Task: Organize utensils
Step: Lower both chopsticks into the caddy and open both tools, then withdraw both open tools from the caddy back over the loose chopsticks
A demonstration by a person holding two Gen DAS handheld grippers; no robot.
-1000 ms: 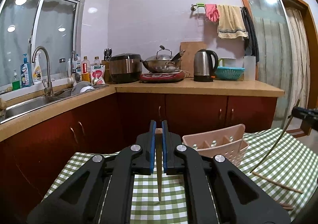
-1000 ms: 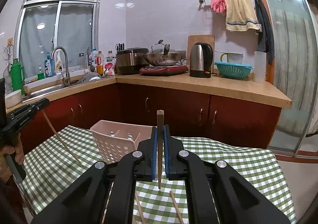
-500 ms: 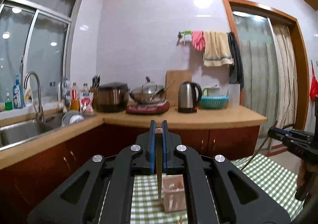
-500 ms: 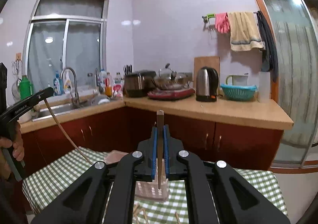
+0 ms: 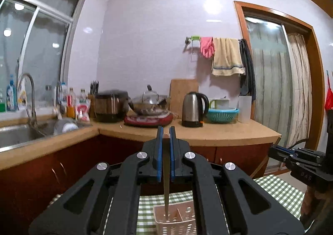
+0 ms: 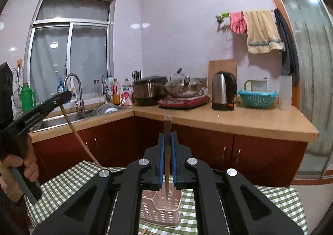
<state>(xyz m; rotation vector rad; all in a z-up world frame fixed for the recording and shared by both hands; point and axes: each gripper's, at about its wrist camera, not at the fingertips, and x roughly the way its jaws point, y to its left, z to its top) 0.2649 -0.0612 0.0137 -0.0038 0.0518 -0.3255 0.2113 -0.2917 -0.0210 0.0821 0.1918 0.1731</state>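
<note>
Each gripper is shut on one wooden chopstick, held upright. My left gripper (image 5: 165, 130) holds its chopstick (image 5: 166, 193) with the tip pointing down over the pink perforated utensil basket (image 5: 177, 222). My right gripper (image 6: 167, 134) holds its chopstick (image 6: 167, 164) above the same basket (image 6: 160, 210). The left gripper also shows in the right wrist view (image 6: 62, 97) at the left, its chopstick (image 6: 81, 139) slanting down. The right gripper shows in the left wrist view (image 5: 272, 150) at the right edge.
The basket stands on a table with a green checked cloth (image 6: 62, 180). Loose chopsticks lie just in front of the basket (image 6: 145, 231). Behind is a kitchen counter (image 6: 229, 118) with kettle (image 6: 223, 90), wok, rice cooker and sink (image 6: 60, 120).
Both grippers have risen and tilted upward with their chopsticks and moved in over the basket, which now sits low in both views under the chopstick tips.
</note>
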